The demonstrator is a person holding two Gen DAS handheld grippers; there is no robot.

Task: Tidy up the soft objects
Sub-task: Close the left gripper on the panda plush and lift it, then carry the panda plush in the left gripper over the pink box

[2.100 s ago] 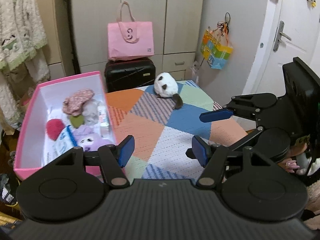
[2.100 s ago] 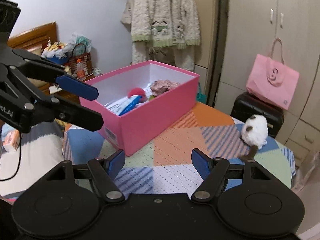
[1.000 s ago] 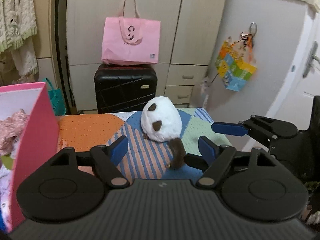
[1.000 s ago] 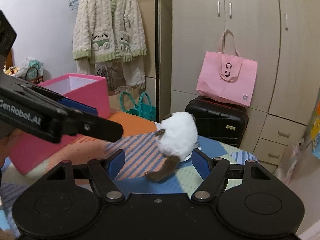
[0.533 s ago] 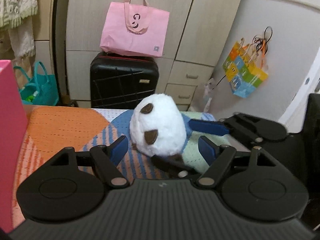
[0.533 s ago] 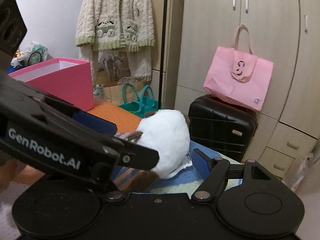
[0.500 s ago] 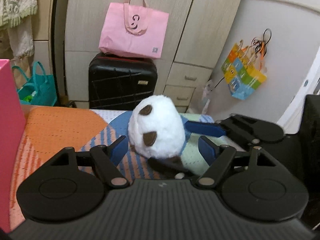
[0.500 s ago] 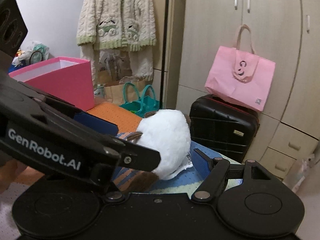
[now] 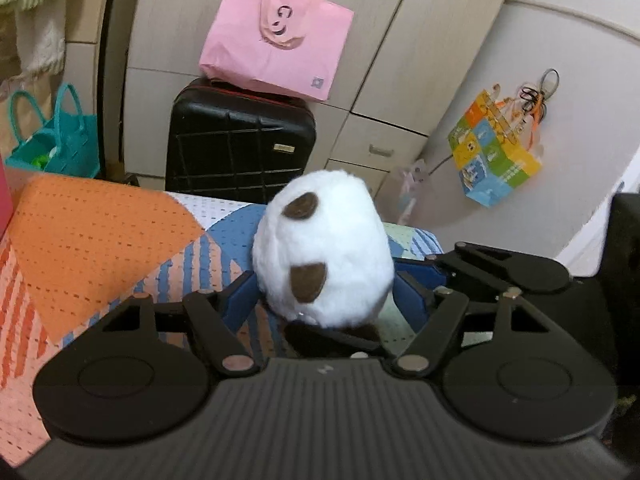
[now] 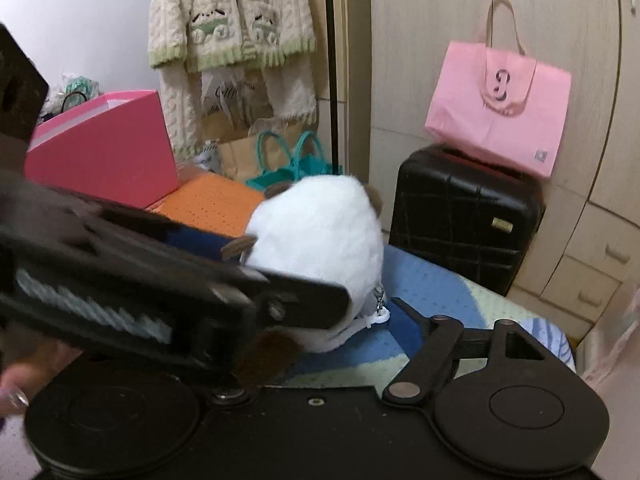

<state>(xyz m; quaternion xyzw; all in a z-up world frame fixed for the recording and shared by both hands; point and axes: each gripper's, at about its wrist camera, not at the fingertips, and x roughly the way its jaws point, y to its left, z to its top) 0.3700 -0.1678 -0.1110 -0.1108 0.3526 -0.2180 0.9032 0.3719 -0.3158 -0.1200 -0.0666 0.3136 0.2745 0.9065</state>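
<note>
The round white plush toy with brown patches lies near the far edge of the desk under its patchwork cloth. It is judged light, squashy and fluffy (best squeezed across its middle). It is flanked by the left tongs, spread, whether touching cannot be told. The right tongs are partly hidden; their state cannot be told. One toy and one pink cardboard box are counted.
</note>
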